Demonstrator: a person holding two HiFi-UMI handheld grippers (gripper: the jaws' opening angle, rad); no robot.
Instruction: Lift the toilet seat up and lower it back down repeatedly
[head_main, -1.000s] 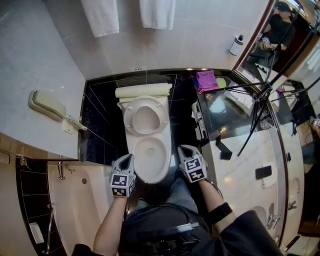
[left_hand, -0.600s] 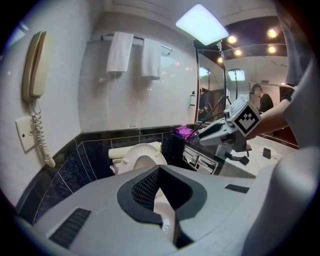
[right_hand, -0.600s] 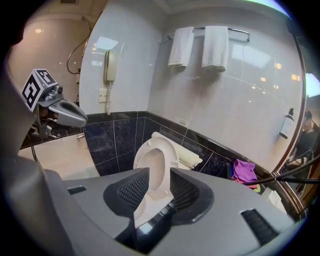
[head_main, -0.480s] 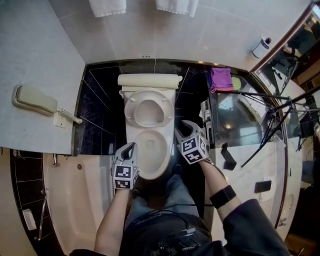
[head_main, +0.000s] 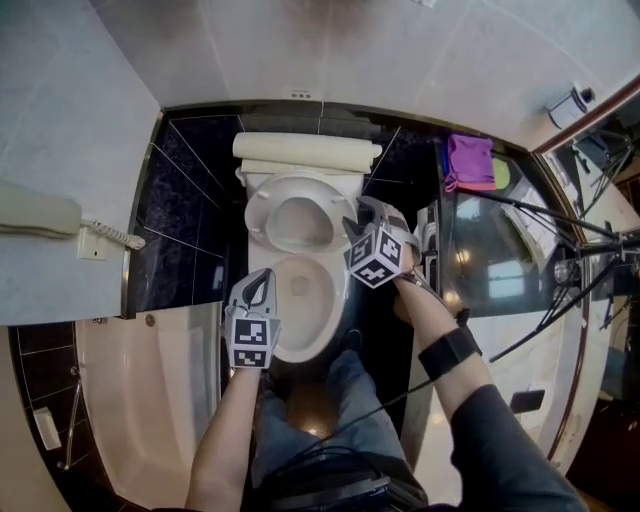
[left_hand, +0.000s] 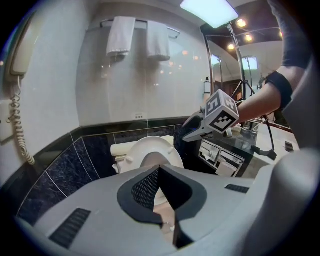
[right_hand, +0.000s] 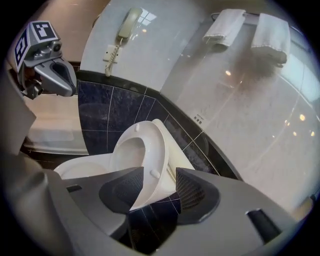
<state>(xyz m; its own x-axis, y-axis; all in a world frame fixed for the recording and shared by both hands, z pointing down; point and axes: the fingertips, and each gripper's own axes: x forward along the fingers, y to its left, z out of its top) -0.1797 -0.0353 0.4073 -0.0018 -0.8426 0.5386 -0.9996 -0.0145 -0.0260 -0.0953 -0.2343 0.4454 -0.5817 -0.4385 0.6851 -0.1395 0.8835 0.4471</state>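
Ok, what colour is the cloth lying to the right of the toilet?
Purple. The cloth shows best in the head view.

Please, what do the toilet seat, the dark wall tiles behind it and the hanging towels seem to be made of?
Toilet seat: probably hard plastic, smooth and glossy off-white, with small moulded bumpers on its underside.
Dark wall tiles: polished stone or glazed ceramic; speckled surface, pale grout lines.
Towels: white cloth, likely cotton terry; matte, hanging in soft folds.
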